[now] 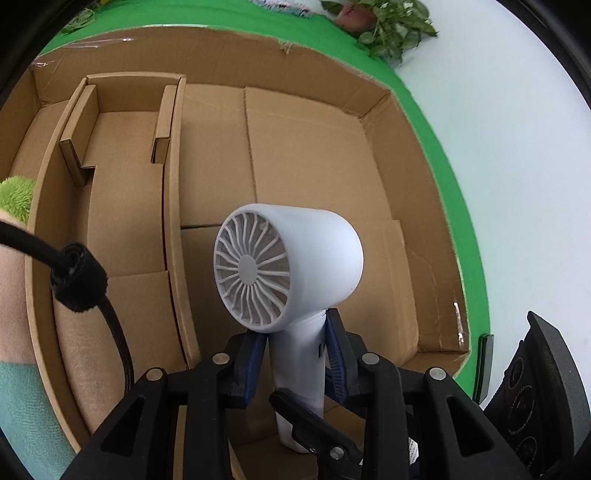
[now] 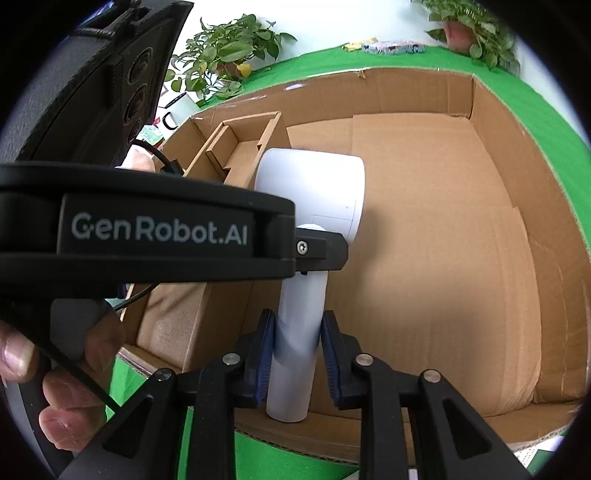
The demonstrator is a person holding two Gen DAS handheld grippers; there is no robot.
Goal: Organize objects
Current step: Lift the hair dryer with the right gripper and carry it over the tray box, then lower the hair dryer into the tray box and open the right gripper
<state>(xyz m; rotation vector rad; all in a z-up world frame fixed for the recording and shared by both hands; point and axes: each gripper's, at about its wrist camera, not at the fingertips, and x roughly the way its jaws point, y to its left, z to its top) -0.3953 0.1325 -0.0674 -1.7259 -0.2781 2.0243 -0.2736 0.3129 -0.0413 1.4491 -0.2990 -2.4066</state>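
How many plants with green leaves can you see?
2. One leafy plant stands behind the cardboard box's far left corner; the other plant is behind its far right corner. More may be hidden outside these views.

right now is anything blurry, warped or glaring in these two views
Left wrist view: fisheye bends the cardboard box walls into curves; the white handheld fan is sharp under soft, even light; small glints on tape at the box rim. Right wrist view: same bowing, dark corners; the other gripper's body looms large at the left.
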